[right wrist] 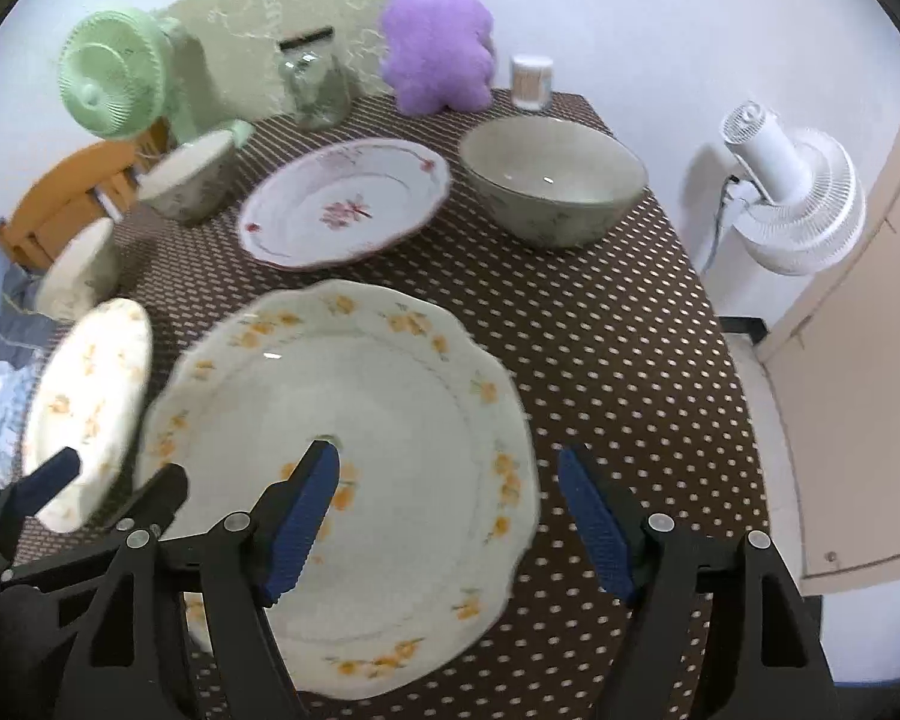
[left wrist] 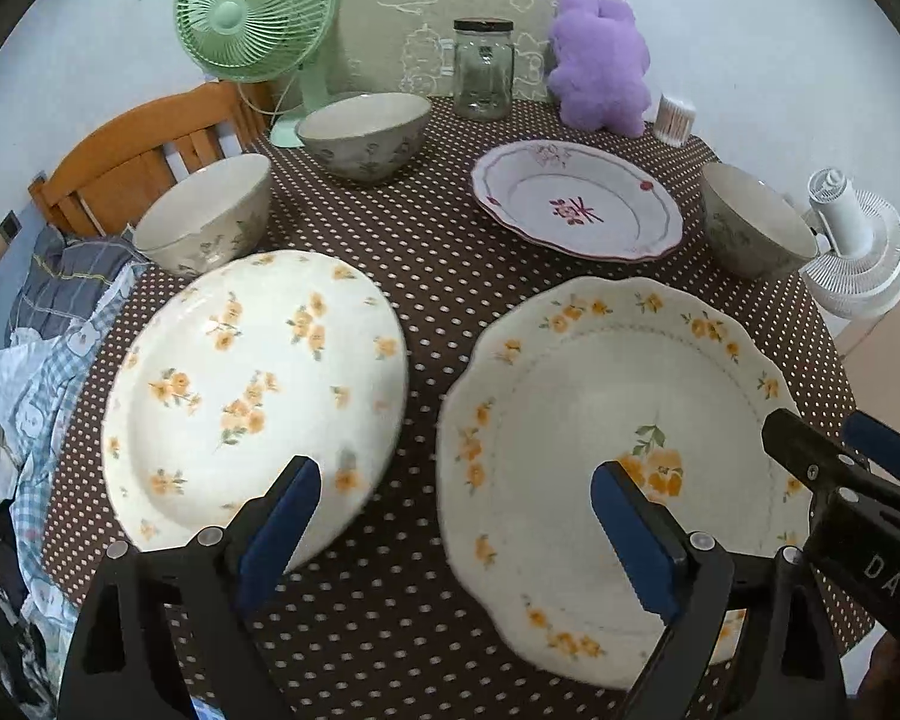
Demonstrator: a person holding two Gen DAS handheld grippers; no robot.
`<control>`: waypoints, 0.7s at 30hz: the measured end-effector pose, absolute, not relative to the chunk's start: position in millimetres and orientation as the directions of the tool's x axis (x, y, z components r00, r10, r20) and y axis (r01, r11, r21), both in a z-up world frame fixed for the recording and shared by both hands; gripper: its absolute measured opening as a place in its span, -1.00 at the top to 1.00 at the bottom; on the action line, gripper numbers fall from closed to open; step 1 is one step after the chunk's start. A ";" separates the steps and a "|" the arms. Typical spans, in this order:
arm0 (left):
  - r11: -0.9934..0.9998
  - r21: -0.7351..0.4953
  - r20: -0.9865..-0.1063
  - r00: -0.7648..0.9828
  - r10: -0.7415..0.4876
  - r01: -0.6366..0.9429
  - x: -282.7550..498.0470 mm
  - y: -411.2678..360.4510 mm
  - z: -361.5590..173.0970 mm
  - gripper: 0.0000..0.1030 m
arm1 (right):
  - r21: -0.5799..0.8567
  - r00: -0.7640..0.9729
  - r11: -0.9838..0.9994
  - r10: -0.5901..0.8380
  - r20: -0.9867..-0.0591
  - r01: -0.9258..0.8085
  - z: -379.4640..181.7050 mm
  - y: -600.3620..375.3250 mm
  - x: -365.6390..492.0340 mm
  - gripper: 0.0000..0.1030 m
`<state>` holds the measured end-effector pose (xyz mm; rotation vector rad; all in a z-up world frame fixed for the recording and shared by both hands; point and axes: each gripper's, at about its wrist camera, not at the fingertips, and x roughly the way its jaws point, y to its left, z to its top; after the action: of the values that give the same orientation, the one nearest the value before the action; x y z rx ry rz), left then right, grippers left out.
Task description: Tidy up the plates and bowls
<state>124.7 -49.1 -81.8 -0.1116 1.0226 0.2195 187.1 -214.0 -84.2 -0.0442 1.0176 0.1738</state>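
Observation:
Two cream plates with yellow flowers lie side by side on the dotted brown tablecloth (left wrist: 426, 240): a round plate (left wrist: 252, 396) on the left and a scalloped plate (left wrist: 618, 396) on the right. Farther back lie a pink-flowered plate (left wrist: 576, 201) and three grey-green bowls (left wrist: 204, 216) (left wrist: 363, 132) (left wrist: 750, 222). My left gripper (left wrist: 456, 471) is open above the gap between the two yellow plates, holding nothing. My right gripper (right wrist: 447, 456) is open over the right rim of the scalloped plate (right wrist: 378, 396), and its pads do not touch the plate. Each gripper shows in the other's view.
Along the back stand a green fan (left wrist: 255, 9), a glass jar (left wrist: 483, 69), a purple plush toy (left wrist: 600, 60) and a tub of cotton swabs (left wrist: 675, 117). A wooden chair (left wrist: 132, 162) and piled clothes (left wrist: 48, 360) sit left of the table. A white fan (right wrist: 792, 198) stands to the right.

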 end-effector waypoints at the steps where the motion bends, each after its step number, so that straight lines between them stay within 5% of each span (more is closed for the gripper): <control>1: 0.973 0.005 -0.849 0.514 0.125 -0.229 123.1 -45.2 -78.7 -0.80 | 0.032 0.524 0.985 0.117 -0.843 -0.169 -80.8 -208.9 184.8 -0.52; 21: 0.983 0.001 -0.836 0.539 0.101 -0.184 101.6 61.5 -66.4 -0.79 | 0.031 0.549 0.995 0.078 -0.832 -0.094 -63.1 -102.8 154.8 -0.51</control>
<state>101.6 61.5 -66.4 -0.0906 0.9870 0.1696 154.8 -102.8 -63.1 -0.0178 0.9849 0.1017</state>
